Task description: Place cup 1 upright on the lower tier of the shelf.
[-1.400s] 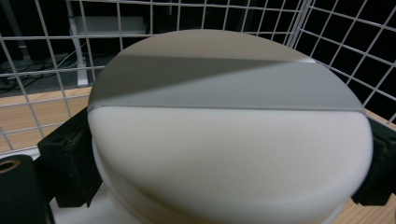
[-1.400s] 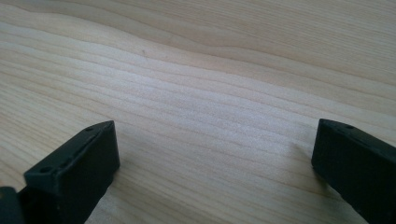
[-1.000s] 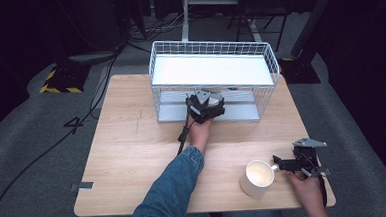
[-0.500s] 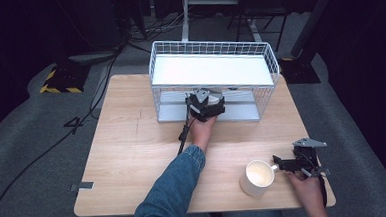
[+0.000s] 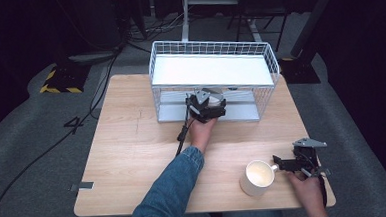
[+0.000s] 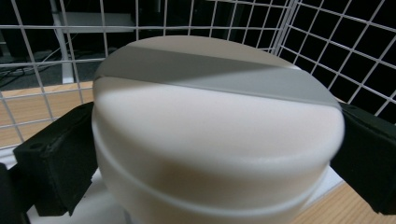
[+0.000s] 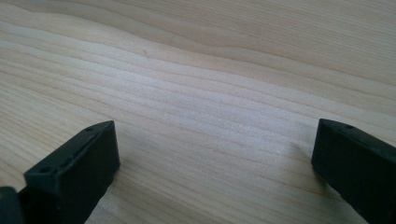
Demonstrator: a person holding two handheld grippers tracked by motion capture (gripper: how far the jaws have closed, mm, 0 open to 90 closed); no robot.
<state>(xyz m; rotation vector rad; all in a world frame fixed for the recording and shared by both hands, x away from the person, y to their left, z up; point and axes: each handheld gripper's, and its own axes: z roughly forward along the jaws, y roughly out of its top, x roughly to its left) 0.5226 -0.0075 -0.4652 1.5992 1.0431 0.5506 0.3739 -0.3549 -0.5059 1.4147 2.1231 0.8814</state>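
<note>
Left tongs (image 6: 205, 154) are clamped on a white cup (image 6: 215, 135), jaws pressed to both its sides, and it's sitting just inside the lower shelf of the wire rack (image 5: 211, 50). Compared with a second ago, basically nothing has moved, so I'd guess the cup is being settled before release. Right tongs (image 7: 215, 163) are wide open over bare table (image 7: 210, 70), parked just beside the mug (image 5: 257, 177) near the front edge. That one's probably next.
</note>
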